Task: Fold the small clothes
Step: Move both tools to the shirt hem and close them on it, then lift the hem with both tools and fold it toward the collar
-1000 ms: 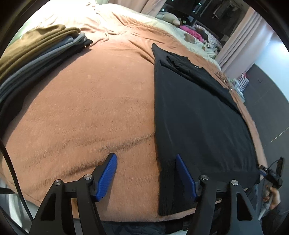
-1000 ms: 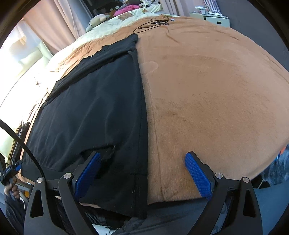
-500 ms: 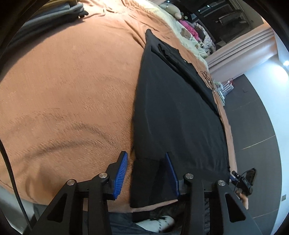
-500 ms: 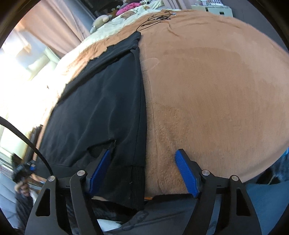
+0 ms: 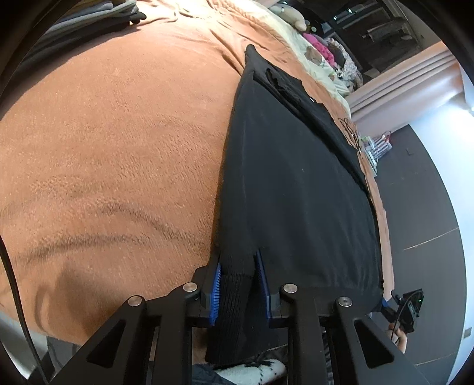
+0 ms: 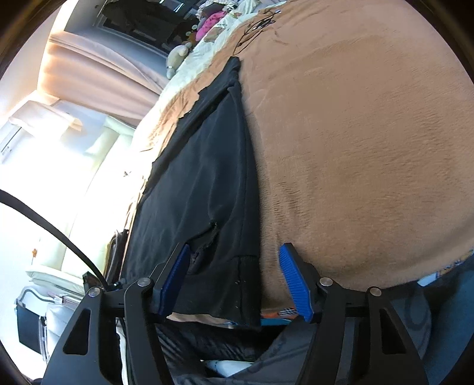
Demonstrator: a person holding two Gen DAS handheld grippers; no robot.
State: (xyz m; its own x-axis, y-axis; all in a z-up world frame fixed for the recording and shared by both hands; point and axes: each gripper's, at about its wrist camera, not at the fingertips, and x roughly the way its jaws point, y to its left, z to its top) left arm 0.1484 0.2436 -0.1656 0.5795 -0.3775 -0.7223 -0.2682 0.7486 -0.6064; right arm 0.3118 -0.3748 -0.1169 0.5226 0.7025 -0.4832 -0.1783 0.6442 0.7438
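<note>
A black garment (image 5: 296, 183) lies flat on the orange-brown blanket (image 5: 118, 148), its ribbed hem hanging over the bed's near edge. My left gripper (image 5: 238, 260) has the hem's left corner gathered between its blue pads. Its jaws are closing and the pads touch the cloth on both sides. In the right wrist view the same black garment (image 6: 201, 192) runs along the left of the blanket (image 6: 355, 148). My right gripper (image 6: 235, 247) straddles the hem's right corner. Its jaws are closing but still stand wide, and the pads are clear of the cloth.
A stack of folded clothes (image 5: 89, 17) sits at the bed's far left corner. Soft toys and pink cloth (image 5: 320, 50) lie at the head end, and a thin black cable (image 5: 349, 127) lies beyond the garment. Dark floor (image 5: 414, 207) is on the right. White furniture (image 6: 59, 266) stands beside the bed.
The left jaws have closed from wide apart onto the hem's left corner. The right jaws have narrowed around the right corner, and that gripper has rolled and dropped lower toward the bed edge.
</note>
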